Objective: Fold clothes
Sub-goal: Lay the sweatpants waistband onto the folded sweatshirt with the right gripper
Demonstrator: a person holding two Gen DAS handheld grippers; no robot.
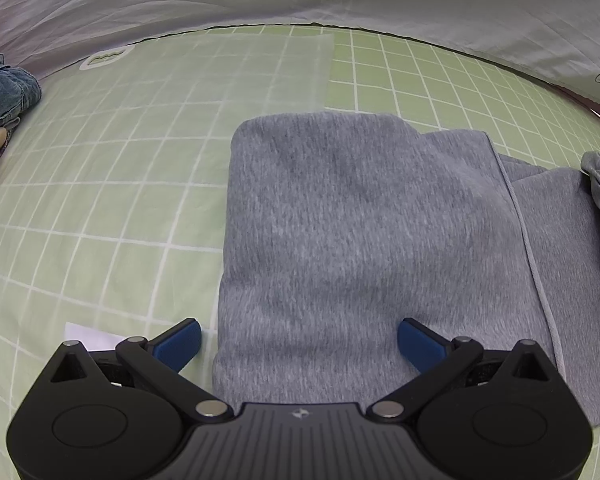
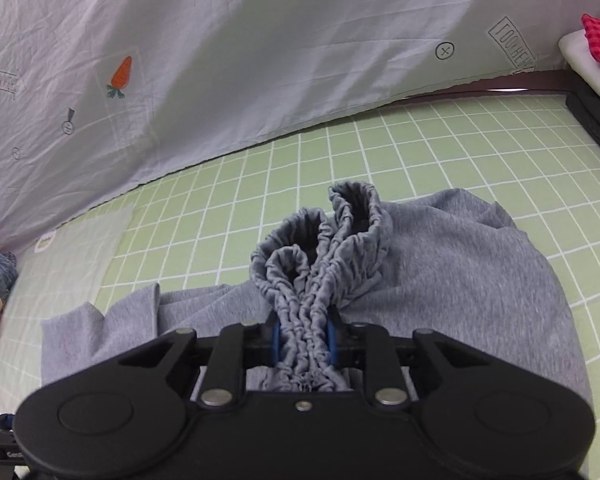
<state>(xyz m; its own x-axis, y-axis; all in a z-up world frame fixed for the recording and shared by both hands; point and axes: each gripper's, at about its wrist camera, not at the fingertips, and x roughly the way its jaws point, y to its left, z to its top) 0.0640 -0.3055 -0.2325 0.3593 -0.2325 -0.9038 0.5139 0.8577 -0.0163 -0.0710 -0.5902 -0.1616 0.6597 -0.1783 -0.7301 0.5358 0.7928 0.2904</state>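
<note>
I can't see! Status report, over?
Left gripper open over gray pants. Right gripper shut on waistband. Nothing blocking.

Black tongs [image 1: 299,346], blue pads [image 1: 179,345], silver pivot screws

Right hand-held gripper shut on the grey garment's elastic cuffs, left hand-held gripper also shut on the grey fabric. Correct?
Not quite. The left hand-held gripper is open, its blue pads spread above the grey garment, per the left wrist view. The right hand-held gripper is indeed shut on the elastic cuffs.
</note>
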